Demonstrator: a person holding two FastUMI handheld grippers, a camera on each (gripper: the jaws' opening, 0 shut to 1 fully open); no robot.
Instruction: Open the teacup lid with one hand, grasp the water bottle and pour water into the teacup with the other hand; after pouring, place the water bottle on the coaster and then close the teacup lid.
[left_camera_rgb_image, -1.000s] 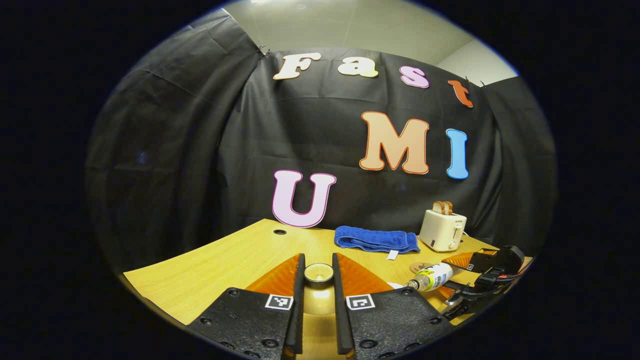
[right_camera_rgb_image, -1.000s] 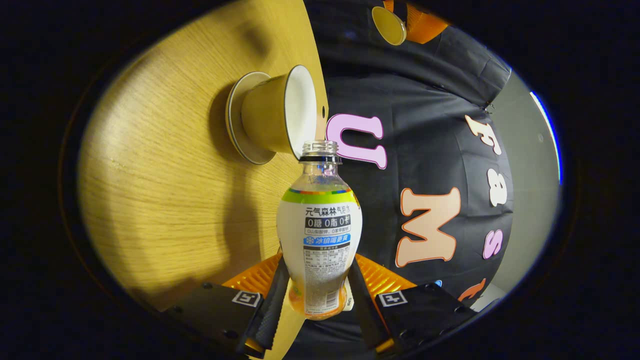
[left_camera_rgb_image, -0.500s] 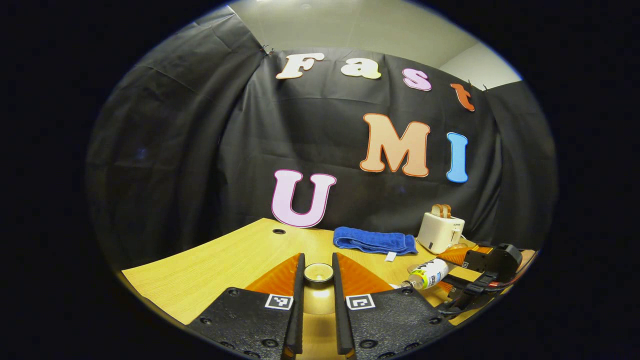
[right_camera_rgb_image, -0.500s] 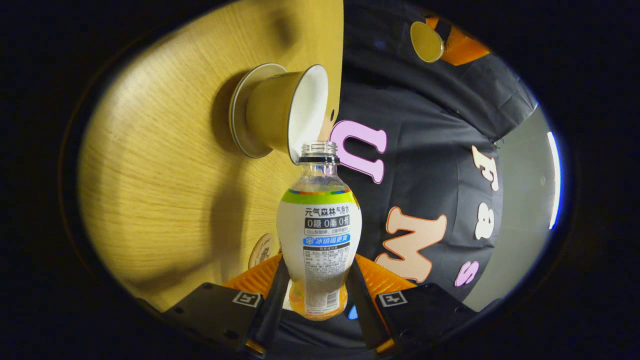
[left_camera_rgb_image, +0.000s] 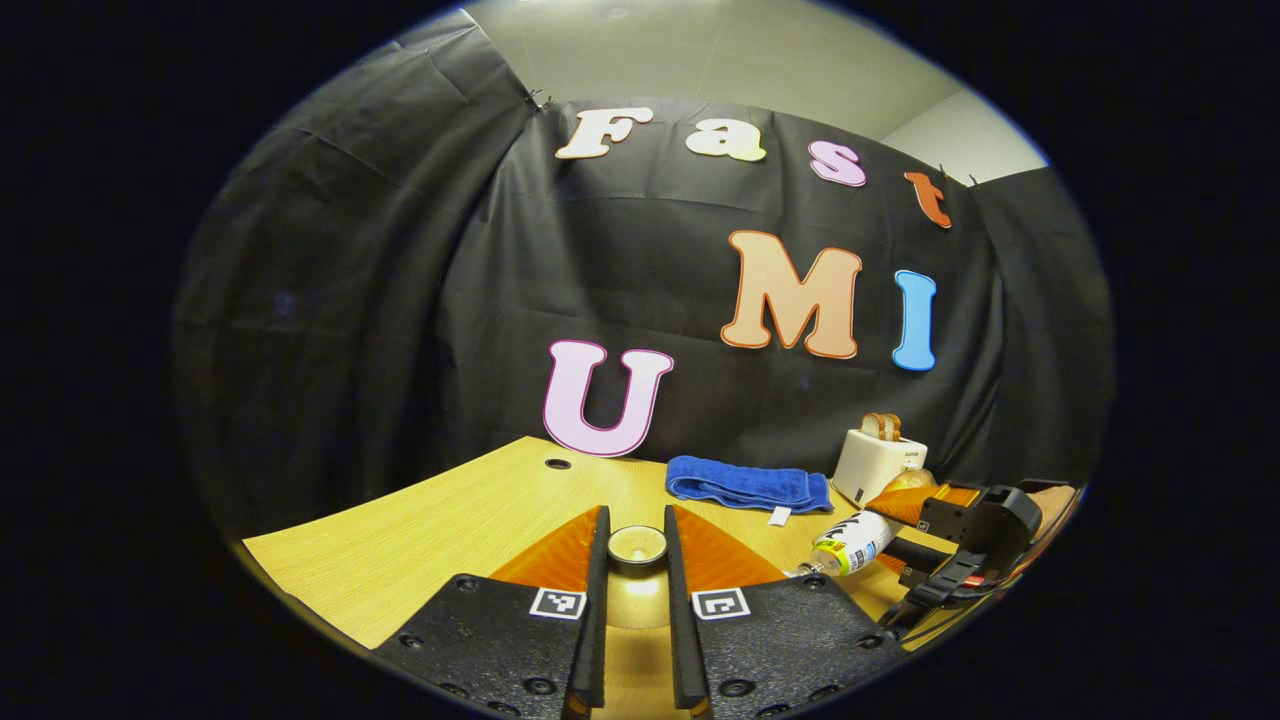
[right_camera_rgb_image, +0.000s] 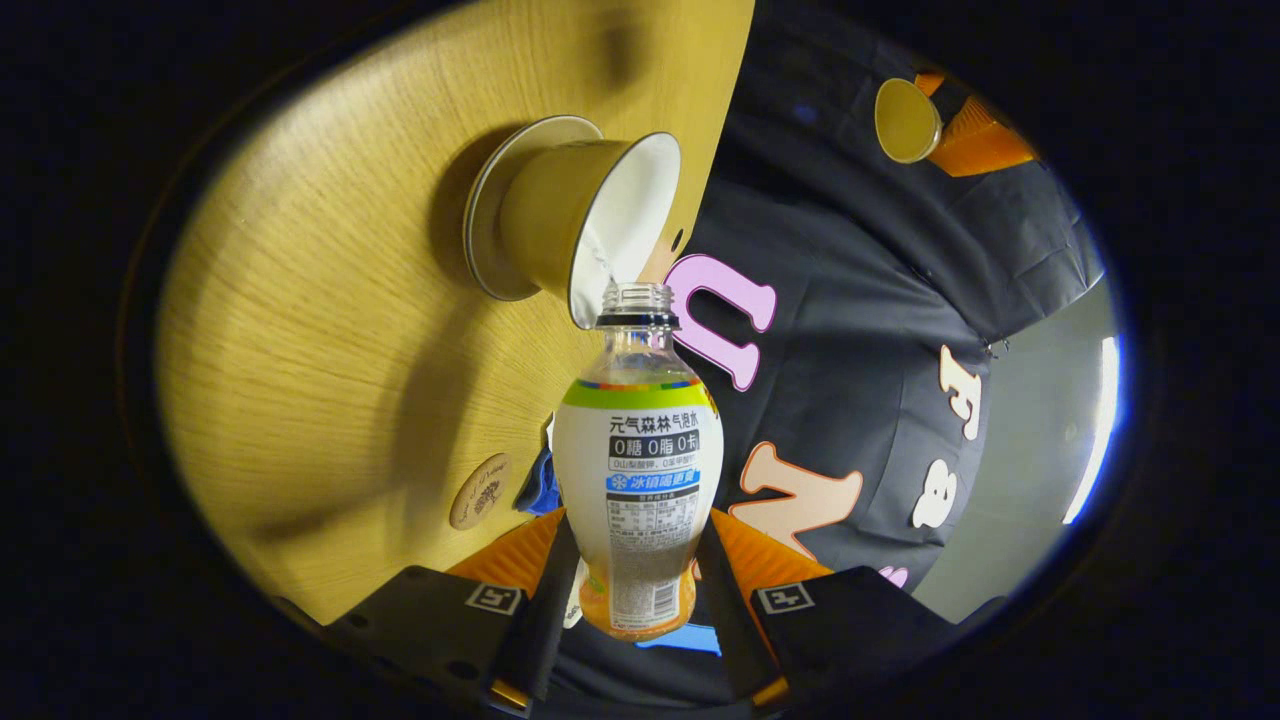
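In the right gripper view my right gripper (right_camera_rgb_image: 637, 530) is shut on the water bottle (right_camera_rgb_image: 637, 460), low on its labelled body. The bottle has no cap and lies tipped, with its mouth (right_camera_rgb_image: 637, 296) at the rim of the gold teacup (right_camera_rgb_image: 560, 215). The cup has a white inside and stands open on its saucer (right_camera_rgb_image: 485, 215). A round coaster (right_camera_rgb_image: 480, 490) lies on the table near the bottle's base. In the left gripper view my left gripper (left_camera_rgb_image: 635, 516) is shut on the knob of the gold teacup lid (left_camera_rgb_image: 637, 545), held above the table. The tilted bottle (left_camera_rgb_image: 852, 541) and right gripper (left_camera_rgb_image: 905, 550) are at the right.
A folded blue towel (left_camera_rgb_image: 750, 484) and a cream toaster (left_camera_rgb_image: 880, 465) with toast stand at the back of the wooden table (left_camera_rgb_image: 420, 530). The black cloth wall rises just behind them. A small round hole (left_camera_rgb_image: 558, 463) marks the table's far left.
My right gripper has tipped the bottle further and brought its mouth up to the cup's rim. The coaster has come into the right gripper view. The left gripper and lid have barely moved.
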